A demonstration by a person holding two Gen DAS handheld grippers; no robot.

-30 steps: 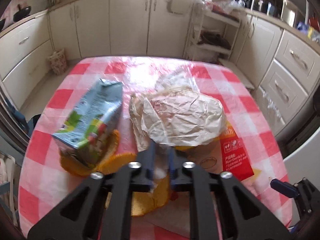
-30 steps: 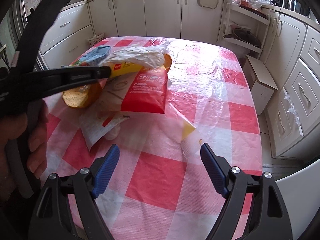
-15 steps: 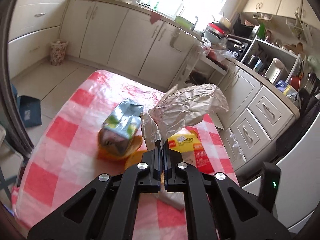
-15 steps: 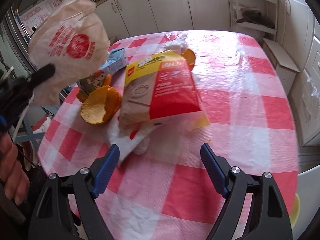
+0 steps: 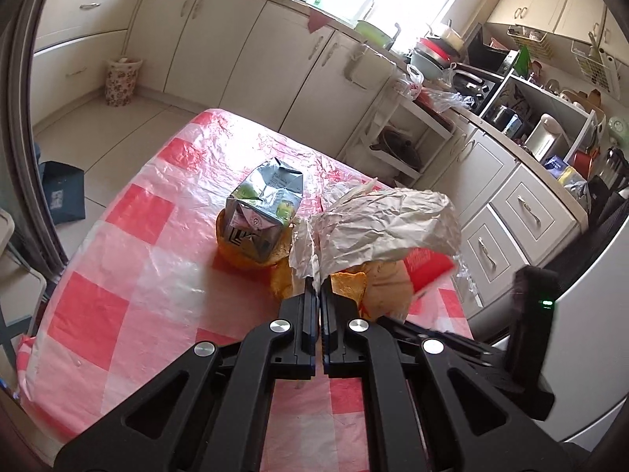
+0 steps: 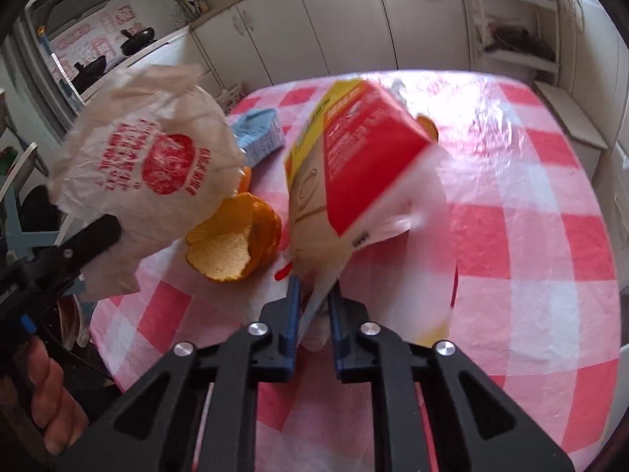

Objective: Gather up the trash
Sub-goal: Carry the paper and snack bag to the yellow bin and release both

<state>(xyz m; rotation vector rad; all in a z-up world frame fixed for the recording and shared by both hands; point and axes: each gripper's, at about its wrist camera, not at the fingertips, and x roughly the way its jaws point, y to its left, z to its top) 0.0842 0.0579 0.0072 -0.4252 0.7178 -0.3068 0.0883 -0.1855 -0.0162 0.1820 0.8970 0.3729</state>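
left gripper (image 5: pixel 317 295): jaws clamping crumpled white paper bag (image 5: pixel 393 224), lifting it centre frame
right gripper (image 6: pixel 314 295): jaws just closing, pinching red-yellow plastic packet (image 6: pixel 354 169), centre frame
bench (image 6: pixel 530 244): carrying orange peel (image 6: pixel 236 246), blue carton (image 6: pixel 259 137)

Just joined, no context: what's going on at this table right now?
A person with a claw in each hand is collecting trash off the checked table. The left claw is shut on a crumpled paper bag, held up off the table. The right claw has just closed on the red and yellow packet. The milk carton and orange peel are still on the table.
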